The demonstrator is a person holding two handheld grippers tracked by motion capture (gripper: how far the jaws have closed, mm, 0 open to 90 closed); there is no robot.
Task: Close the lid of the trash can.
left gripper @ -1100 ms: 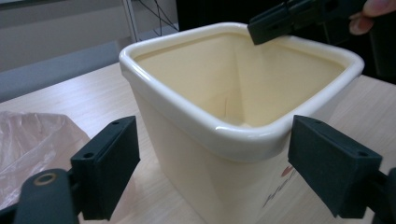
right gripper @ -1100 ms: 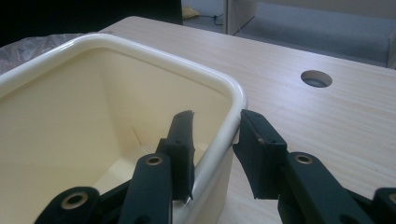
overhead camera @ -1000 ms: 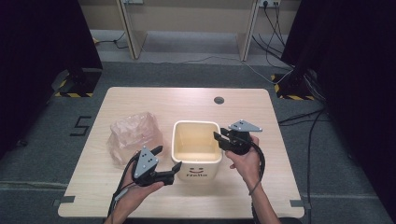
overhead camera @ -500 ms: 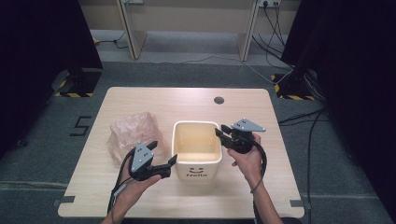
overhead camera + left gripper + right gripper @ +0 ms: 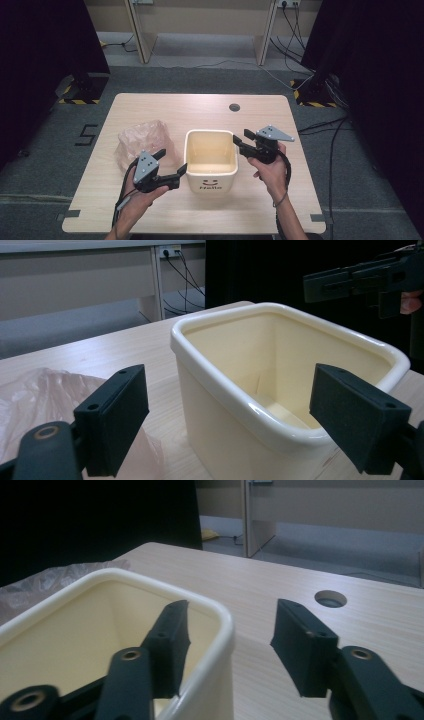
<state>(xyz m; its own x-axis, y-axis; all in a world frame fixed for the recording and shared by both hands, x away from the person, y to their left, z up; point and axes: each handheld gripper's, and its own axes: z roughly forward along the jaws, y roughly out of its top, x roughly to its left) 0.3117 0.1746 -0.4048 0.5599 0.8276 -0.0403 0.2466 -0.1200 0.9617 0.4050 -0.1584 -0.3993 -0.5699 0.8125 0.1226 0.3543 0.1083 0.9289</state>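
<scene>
Two grippers work over a pale wooden table (image 5: 150,107) with a round cable hole (image 5: 234,107) near its far edge. Grey carpet lies around it, black curtains hang at both sides, table legs and loose cables sit beyond.

Cream bin (image 5: 211,160), square, open-topped, stands mid-table between the two grippers. Crumpled clear plastic bag (image 5: 140,142) lies just beyond the left gripper (image 5: 172,165), on its outer side.

Left gripper: jaws wide apart, nothing between the pads, pointing at the bin's near left corner, close to the wall; contact unclear. Its own view shows the bin rim (image 5: 280,432) straight ahead between the jaws.

Right gripper (image 5: 241,141): jaws apart, straddling the bin's right rim (image 5: 220,630), one jaw inside, one outside, pads not pressing. Those jaws have just been opening.

Against a second ago: left gripper has shifted slightly up and away from the table's near edge; bin and bag unmoved; right hand much the same place.
</scene>
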